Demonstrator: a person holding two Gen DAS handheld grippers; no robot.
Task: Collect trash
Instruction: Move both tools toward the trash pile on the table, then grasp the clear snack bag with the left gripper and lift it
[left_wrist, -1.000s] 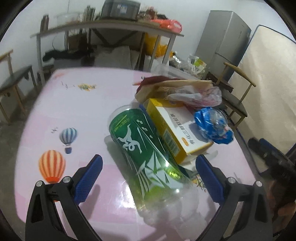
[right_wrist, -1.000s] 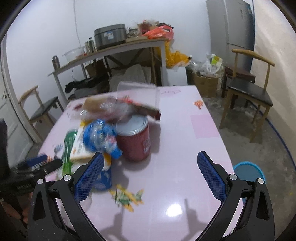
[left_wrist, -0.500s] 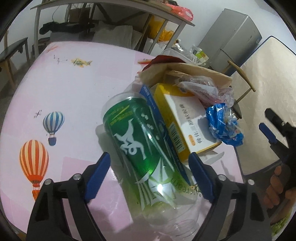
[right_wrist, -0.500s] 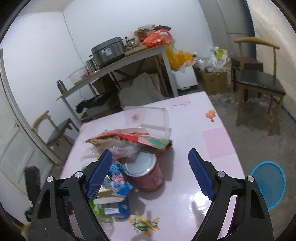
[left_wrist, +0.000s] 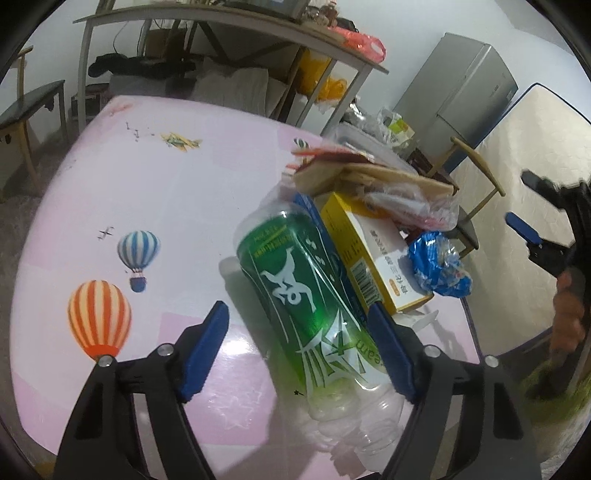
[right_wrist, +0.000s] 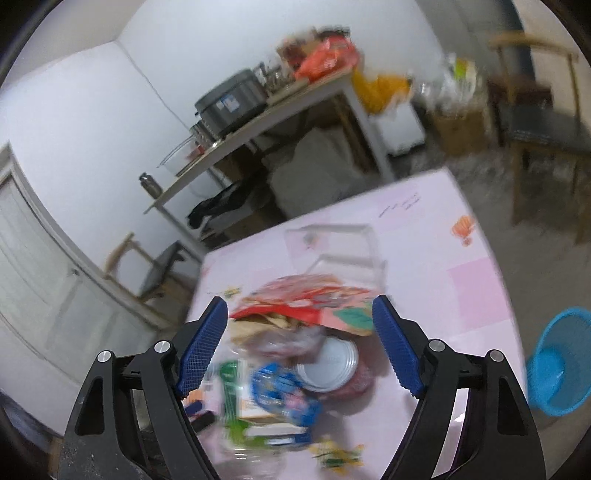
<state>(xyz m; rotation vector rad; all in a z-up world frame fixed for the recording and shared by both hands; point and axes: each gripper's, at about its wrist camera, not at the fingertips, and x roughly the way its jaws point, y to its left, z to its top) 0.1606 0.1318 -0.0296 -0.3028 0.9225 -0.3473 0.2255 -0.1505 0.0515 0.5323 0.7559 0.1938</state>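
A green-labelled plastic bottle (left_wrist: 306, 302) lies on the pink table (left_wrist: 147, 192), its neck towards me. My left gripper (left_wrist: 297, 310) straddles it with jaws closing. The right pad (left_wrist: 388, 350) is at the bottle's side and the left pad (left_wrist: 207, 343) stands clear of it. Beside the bottle lie a yellow-and-white box (left_wrist: 373, 254), a crumpled blue wrapper (left_wrist: 439, 266) and a brown paper bag (left_wrist: 369, 173). My right gripper (right_wrist: 298, 301) hovers above this pile, jaws closing with nothing between them. Below it are a red can (right_wrist: 328, 360) and a red packet (right_wrist: 314, 302).
A blue basket (right_wrist: 557, 362) stands on the floor right of the table. A clear plastic box (right_wrist: 340, 247) sits on the table behind the pile. Wooden chairs (right_wrist: 535, 122), a cluttered side table (left_wrist: 229, 22), a fridge (left_wrist: 461, 92) and a mattress (left_wrist: 535, 155) surround the table.
The left jaws have narrowed around the bottle and the gripper has crept forward. The right gripper has risen and rolled over the pile, its jaws somewhat narrower.
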